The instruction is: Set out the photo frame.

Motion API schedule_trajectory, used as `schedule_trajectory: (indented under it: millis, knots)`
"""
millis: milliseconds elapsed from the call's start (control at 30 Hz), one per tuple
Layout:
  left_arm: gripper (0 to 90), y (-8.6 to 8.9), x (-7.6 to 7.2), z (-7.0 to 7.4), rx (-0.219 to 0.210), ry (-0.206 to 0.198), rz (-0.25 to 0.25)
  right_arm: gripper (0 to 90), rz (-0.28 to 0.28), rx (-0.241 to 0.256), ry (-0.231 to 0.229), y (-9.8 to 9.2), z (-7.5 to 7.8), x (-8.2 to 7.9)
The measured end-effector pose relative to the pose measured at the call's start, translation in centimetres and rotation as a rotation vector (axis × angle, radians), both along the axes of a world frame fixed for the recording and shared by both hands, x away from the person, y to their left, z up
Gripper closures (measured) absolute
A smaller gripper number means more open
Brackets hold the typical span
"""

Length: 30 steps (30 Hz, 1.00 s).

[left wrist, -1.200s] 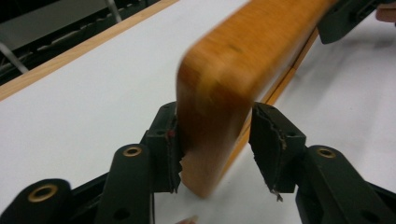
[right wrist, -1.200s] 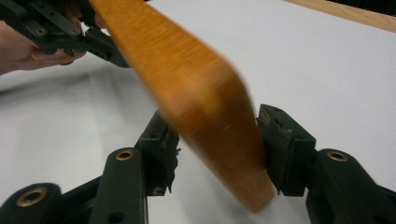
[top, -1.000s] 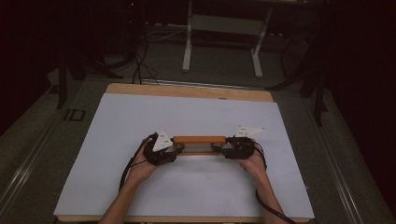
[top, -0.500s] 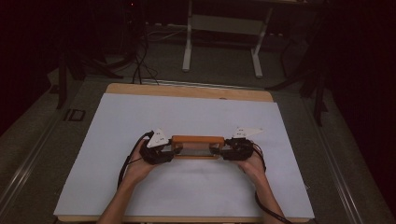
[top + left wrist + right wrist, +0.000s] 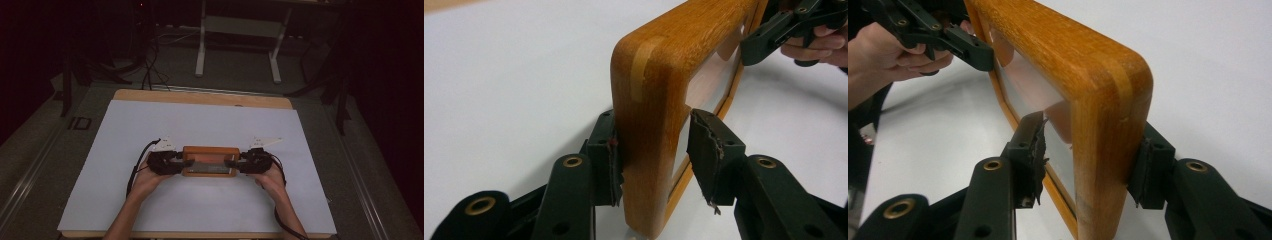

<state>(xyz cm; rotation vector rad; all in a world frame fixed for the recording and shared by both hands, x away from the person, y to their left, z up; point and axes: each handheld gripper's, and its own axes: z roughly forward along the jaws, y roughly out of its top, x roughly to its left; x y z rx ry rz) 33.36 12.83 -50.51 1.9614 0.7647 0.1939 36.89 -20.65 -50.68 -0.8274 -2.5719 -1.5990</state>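
Now we hold a wooden frame [image 5: 210,161] by its two short ends, and it stands on edge on the white table cover [image 5: 150,125], tilted a little, nearer the cover's front edge than its back.

At the frame's left end sits our left gripper [image 5: 165,162], gripped in our left hand [image 5: 145,180]. In the left gripper view its jaws straddle the end rail [image 5: 649,150]: one pad lies against the wood, the other stands just off it with a gap showing, so the claw is spread around the rail rather than pinching it.

The frame is warm orange-brown, glossy, with rounded corners and a paler spline [image 5: 641,70] set across the corner joint. Inside the rails is a pale pane [image 5: 1028,95] that shows dim reflections.

At the frame's right end our right gripper [image 5: 250,162] does the same. One pad touches the outer face; the frayed pad [image 5: 1035,150] on the pane side stands clear, so that claw is spread too.
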Motion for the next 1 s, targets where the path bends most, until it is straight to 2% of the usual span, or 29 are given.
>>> schedule_trajectory:
  millis: [33,100,333,467,700,1000]
  knots:
    - [58.6,0.15,-0.01,-0.18,-0.013,0.019,-0.003,55.1,0.001,-0.002,0.004,0.01,0.03,0.0]
    - [58.8,0.17,-0.01,-0.18,-0.012,0.016,-0.004,55.7,0.009,0.0,0.022,-0.01,0.06,0.01]
    - [54.2,-0.56,0.17,-0.44,0.033,-0.021,0.059,55.0,-0.03,0.021,0.05,0.01,-0.42,0.71]
    - [51.0,-0.68,0.21,-0.5,0.05,-0.041,0.075,55.1,-0.031,0.026,0.051,0.1,-0.46,0.93]
    - [47.4,-0.54,0.32,-0.54,0.045,-0.03,0.078,54.9,-0.023,0.015,0.049,0.08,-0.39,0.88]
    - [45.0,-0.3,0.35,-0.51,0.055,-0.016,0.086,47.1,-0.034,0.017,0.027,-0.76,-0.1,0.94]
